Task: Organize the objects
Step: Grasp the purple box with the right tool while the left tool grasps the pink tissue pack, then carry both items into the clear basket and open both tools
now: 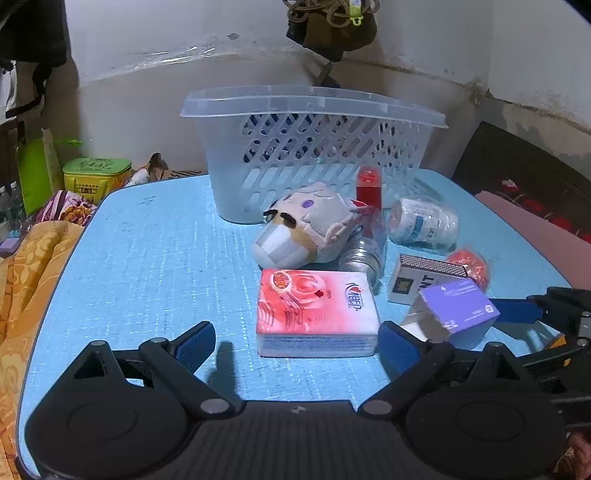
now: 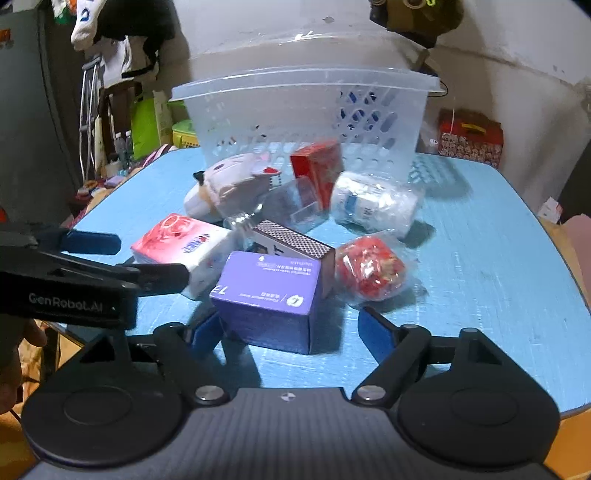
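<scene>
A translucent basket (image 1: 314,155) stands at the back of the blue table (image 1: 155,258); it also shows in the right wrist view (image 2: 306,110). In front of it lies a pile: plush toy (image 1: 310,229), pink tissue pack (image 1: 317,310), purple box (image 2: 269,295), matchbox (image 2: 295,240), red box (image 2: 317,170), wrapped white roll (image 2: 373,203), red bagged item (image 2: 369,269), clear jar (image 1: 364,254). My left gripper (image 1: 297,347) is open, with the tissue pack just ahead between its fingers. My right gripper (image 2: 291,332) is open around the purple box, not closed on it.
Orange cloth (image 1: 26,288) and a green tin (image 1: 96,177) lie off the table's left edge. A red patterned box (image 2: 471,138) sits behind the table at right. A dark bag (image 1: 332,26) hangs on the wall above the basket.
</scene>
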`<state>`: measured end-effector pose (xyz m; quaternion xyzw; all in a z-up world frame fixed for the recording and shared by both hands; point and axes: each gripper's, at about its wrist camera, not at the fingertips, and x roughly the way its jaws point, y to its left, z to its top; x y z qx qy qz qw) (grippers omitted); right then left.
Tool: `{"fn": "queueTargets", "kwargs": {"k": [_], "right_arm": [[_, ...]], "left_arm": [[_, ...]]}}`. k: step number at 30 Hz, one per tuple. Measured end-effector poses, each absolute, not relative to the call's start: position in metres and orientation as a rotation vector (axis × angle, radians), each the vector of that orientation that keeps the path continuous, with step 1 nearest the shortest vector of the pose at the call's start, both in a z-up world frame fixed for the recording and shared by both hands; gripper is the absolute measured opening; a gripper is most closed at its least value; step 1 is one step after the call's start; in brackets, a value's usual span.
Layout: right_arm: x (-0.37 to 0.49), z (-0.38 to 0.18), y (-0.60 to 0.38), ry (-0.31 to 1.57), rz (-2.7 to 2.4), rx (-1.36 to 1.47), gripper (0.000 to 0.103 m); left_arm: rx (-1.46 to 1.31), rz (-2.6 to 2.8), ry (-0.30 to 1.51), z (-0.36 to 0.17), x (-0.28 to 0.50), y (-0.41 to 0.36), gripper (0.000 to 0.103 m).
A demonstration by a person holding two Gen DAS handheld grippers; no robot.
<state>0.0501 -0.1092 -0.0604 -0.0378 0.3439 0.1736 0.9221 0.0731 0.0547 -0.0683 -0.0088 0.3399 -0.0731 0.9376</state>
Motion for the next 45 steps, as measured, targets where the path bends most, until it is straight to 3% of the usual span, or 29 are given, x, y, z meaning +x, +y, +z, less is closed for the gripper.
{"fn": "queueTargets", "kwargs": {"k": [7,22,24,45], "right_arm": [[0.046,-0.063,-0.105,0.649,0.367,-0.155,0.057],[0.033,-0.046,-0.136,0.623,0.380,-0.097,0.057],[0.031,-0.045,-0.138,0.617,0.383,-0.100,0.057],[0.022,-0.027,-0.170,0.513,0.400,-0.011,0.057]], "left_arm": [[-0.051,-0.154,0.706,-0.073,0.078,0.053,0.097],[0.112,-0.116,0.716,-0.076,0.078,0.020,0.095],[0.138,-0.108,0.696,-0.075,0.074,0.015,0.079],[0.079,-0.082,0.505,-0.032,0.049,0.034,0.079]]}}
